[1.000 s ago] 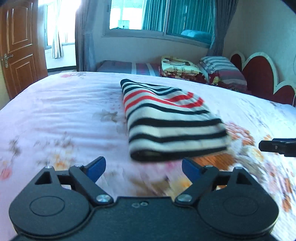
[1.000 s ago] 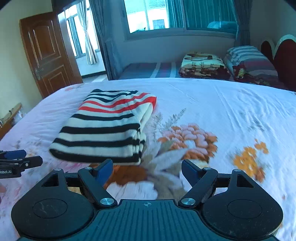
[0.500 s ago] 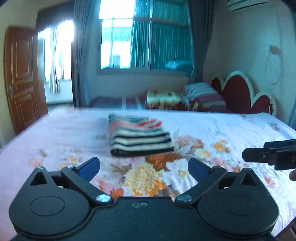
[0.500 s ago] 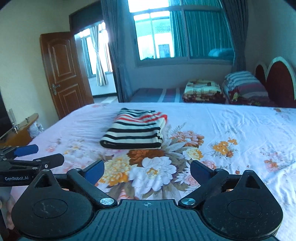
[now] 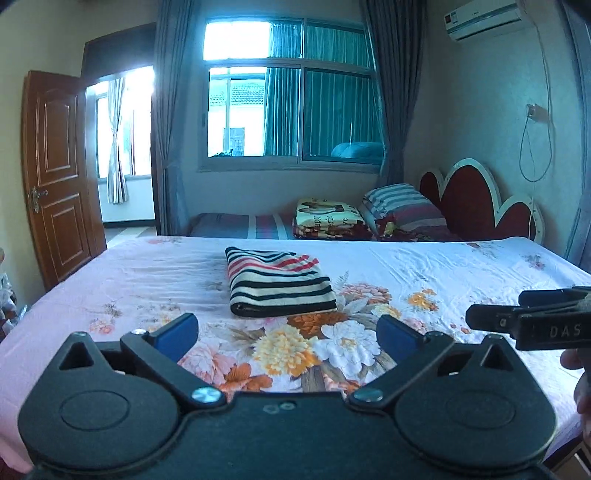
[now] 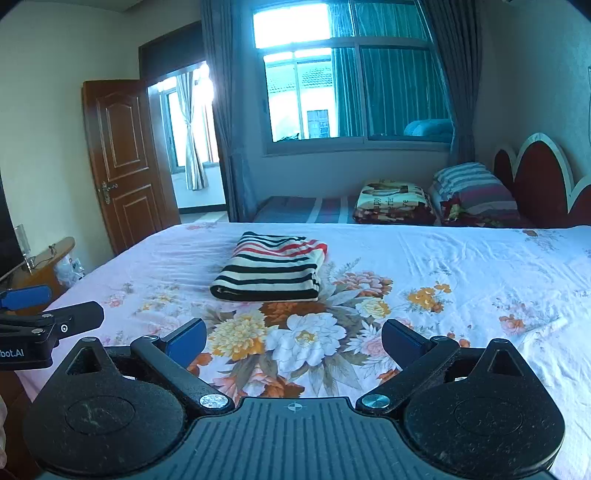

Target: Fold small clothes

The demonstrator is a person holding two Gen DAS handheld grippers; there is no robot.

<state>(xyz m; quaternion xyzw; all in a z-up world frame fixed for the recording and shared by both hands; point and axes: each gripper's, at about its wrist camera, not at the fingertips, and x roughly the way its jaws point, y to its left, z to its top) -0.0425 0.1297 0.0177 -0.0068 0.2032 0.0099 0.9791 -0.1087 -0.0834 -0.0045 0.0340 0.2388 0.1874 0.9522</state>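
Since my left gripper [image 5: 286, 332] and right gripper [image 6: 293, 338] gape empty | striped shirt [image 5: 279, 286] ahead on floral bedsheet [image 5: 424, 266] looks fully folded | nothing left, I reckon

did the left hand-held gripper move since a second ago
Yes. The left hand-held gripper has backed away from the folded striped garment and risen; the garment sat right at its fingertips, and flowered bedsheet now lies between.

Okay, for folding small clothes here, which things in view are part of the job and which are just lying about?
Part of the job:
- striped garment, folded on the bed
- left gripper, open, empty
- right gripper, open, empty

Just lying about:
- striped pillow
- printed blanket
- headboard
- door
- air conditioner
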